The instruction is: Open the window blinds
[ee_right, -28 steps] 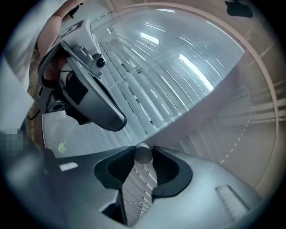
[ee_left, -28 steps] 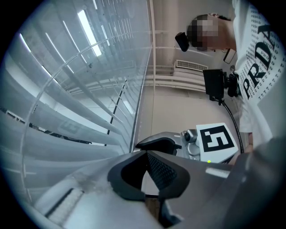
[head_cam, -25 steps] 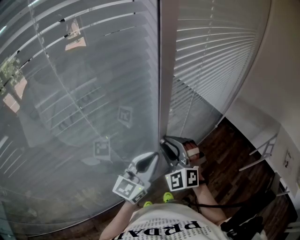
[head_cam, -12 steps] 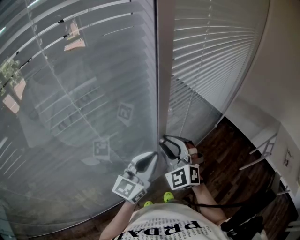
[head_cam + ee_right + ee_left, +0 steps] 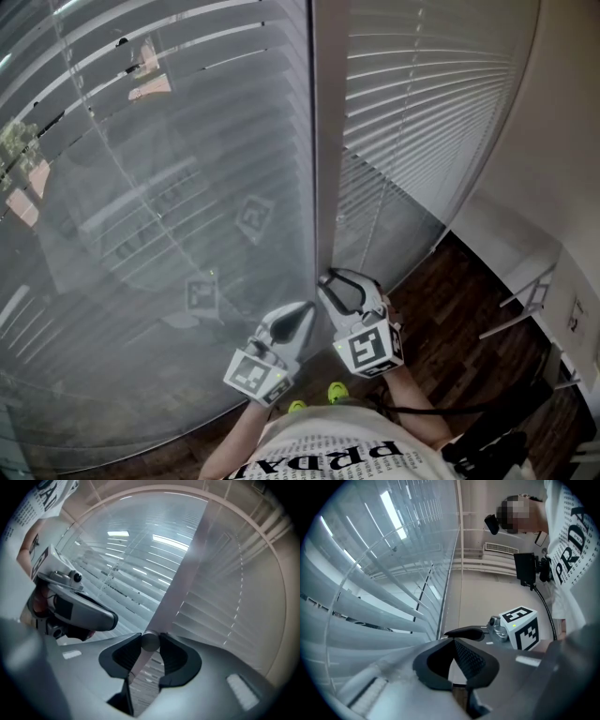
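My right gripper [image 5: 343, 292] reaches level to the foot of the grey window post [image 5: 330, 141], between the left blind [image 5: 159, 150] and the right blind [image 5: 422, 94]. In the right gripper view its jaws [image 5: 150, 644] are shut on the pale tilt wand [image 5: 150, 641], whose round section sits between both pads. My left gripper [image 5: 296, 323] hangs just left of it with its jaws [image 5: 453, 656] shut and nothing in them. The left gripper view shows the slats [image 5: 370, 597] at the left and the right gripper's marker cube [image 5: 520, 627].
Dark wood floor [image 5: 469, 300] lies below the window at the right. A pale wall [image 5: 562, 141] closes the right side, with a white metal frame [image 5: 530, 300] standing against it. The glass behind the left blind mirrors the marker cubes.
The right gripper has rolled about its own line while holding the wand, so its marker cube now faces differently. The left blind's slats have tilted and show broader faces. The left gripper stayed put.
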A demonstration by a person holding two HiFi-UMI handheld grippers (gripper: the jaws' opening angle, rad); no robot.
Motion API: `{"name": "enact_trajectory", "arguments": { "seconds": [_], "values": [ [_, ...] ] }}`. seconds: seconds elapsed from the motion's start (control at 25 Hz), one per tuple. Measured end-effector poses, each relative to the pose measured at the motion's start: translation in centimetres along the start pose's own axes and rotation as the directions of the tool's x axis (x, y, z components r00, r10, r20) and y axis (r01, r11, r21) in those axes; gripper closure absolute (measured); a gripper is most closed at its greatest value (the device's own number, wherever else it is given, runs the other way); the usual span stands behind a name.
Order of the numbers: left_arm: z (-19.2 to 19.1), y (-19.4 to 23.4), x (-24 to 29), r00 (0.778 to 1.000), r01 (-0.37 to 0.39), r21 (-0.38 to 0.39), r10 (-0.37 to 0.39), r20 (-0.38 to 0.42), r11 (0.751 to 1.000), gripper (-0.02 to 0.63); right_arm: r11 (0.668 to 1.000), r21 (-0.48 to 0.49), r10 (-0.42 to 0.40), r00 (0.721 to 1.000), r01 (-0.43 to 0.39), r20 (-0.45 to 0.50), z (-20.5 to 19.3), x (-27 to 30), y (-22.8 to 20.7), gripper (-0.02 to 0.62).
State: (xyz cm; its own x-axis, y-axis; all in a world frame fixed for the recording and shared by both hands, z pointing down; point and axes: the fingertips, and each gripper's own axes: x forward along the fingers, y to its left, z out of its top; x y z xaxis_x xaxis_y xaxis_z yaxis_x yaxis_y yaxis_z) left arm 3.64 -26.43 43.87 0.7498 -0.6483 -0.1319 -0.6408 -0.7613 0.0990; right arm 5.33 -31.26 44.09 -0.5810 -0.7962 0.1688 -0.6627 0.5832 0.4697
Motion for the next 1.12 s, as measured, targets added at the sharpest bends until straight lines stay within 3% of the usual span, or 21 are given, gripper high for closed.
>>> {"name": "enact_trajectory", "arguments": {
  "seconds": [0.12,0.36,0.84,1.12],
  "values": [
    [0.01,-0.04,0.02,1.000,0.004,0.005,-0.004,0.003,1.000,0.612,0.993,0.115,0.013,1.000,-0.015,0.022,-0.09,-0.03,-0.23,0.465],
    [0.24,-0.13,0.07,1.000,0.003,-0.002,-0.003,0.008,1.000,0.612,0.974,0.222,0.024,0.999,-0.033,0.043,-0.25,-0.08,-0.41,0.465],
    [0.45,-0.18,0.11,1.000,0.007,0.007,-0.007,0.018,1.000,0.612,0.871,0.486,0.022,0.993,-0.075,0.114,-0.52,-0.14,-0.89,0.465],
    [0.33,-0.28,0.14,1.000,0.010,0.007,-0.010,0.013,1.000,0.612,0.821,0.563,0.020,0.990,-0.095,0.138,-0.60,-0.14,-1.02,0.465]
  ]
}}
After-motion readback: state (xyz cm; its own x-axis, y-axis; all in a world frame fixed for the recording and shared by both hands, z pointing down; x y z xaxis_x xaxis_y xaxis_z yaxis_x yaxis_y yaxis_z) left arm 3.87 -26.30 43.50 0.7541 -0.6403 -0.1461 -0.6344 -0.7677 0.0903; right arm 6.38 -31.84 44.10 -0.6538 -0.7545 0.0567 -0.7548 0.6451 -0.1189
